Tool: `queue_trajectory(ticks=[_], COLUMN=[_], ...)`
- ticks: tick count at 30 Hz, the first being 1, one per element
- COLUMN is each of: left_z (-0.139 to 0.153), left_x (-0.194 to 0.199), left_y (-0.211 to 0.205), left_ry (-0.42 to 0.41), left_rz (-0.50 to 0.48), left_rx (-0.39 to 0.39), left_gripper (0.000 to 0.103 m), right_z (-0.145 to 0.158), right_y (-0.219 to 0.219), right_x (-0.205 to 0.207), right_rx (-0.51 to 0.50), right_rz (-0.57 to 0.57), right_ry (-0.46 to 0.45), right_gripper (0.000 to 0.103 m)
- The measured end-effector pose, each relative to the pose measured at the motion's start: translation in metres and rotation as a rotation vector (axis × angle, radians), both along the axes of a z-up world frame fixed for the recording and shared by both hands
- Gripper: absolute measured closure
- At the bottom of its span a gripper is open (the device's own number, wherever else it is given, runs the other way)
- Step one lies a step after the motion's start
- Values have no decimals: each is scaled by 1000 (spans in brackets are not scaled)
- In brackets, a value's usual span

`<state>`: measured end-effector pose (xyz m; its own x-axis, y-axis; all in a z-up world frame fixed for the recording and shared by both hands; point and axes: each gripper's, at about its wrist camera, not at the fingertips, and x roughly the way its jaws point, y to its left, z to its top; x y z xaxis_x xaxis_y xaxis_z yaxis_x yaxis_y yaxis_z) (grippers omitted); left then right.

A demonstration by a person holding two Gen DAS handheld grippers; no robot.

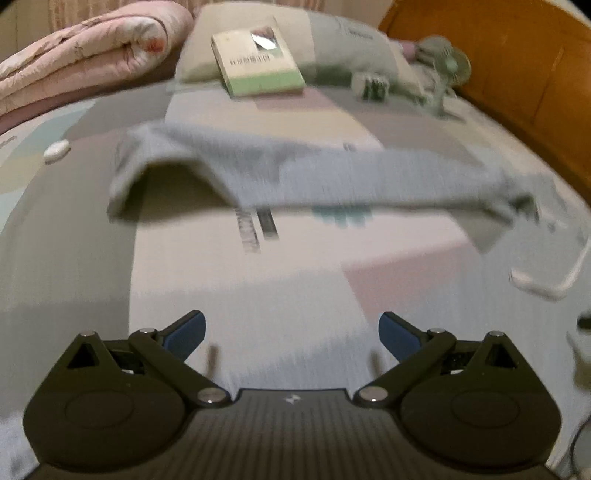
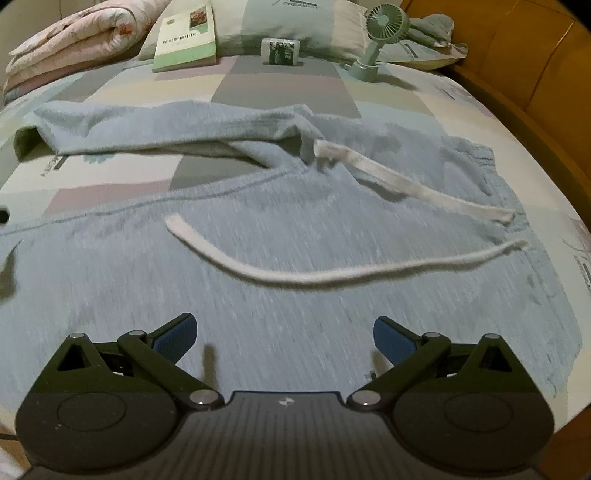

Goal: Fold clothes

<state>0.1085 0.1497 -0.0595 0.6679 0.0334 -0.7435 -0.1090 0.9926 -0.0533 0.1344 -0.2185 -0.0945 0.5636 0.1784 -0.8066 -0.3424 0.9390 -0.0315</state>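
Note:
A pair of light grey-blue sweatpants point(image 2: 258, 266) lies spread on the patchwork bedsheet point(image 2: 110, 192), waistband to the right, with two white drawstrings point(image 2: 332, 275) loose across it. One leg point(image 2: 147, 129) stretches off to the far left. My right gripper point(image 2: 284, 338) is open just above the near part of the pants, nothing between its blue pads. In the left wrist view the far leg point(image 1: 295, 173) crosses the middle of the bed, blurred. My left gripper point(image 1: 291, 334) is open over bare sheet point(image 1: 258, 295), short of the leg.
At the head of the bed are a pillow point(image 2: 314, 26), a green-edged book point(image 2: 184, 40), a small box point(image 2: 282, 51) and a green handheld fan point(image 2: 380, 33). A rolled pink quilt point(image 2: 74, 44) lies far left. A wooden bed frame point(image 2: 535, 92) runs along the right.

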Motion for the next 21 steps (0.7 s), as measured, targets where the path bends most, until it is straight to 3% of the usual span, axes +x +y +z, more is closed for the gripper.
queue_trajectory(ticks=[4,11,21], left_z=[7,-10,-19], left_x=[29,60,65], left_y=[10,1,10], left_ry=[-33,-2,9], left_rz=[5,-39,-21], left_rx=[9,29,-37], left_gripper=[3,3,3], right_z=[1,-8,-6], right_y=[7,21,37], right_x=[7,19,31], right_rx=[43,35,43], right_rz=[-1,20,71], right_ry=[2,37,33], right_gripper=[0,0,0])
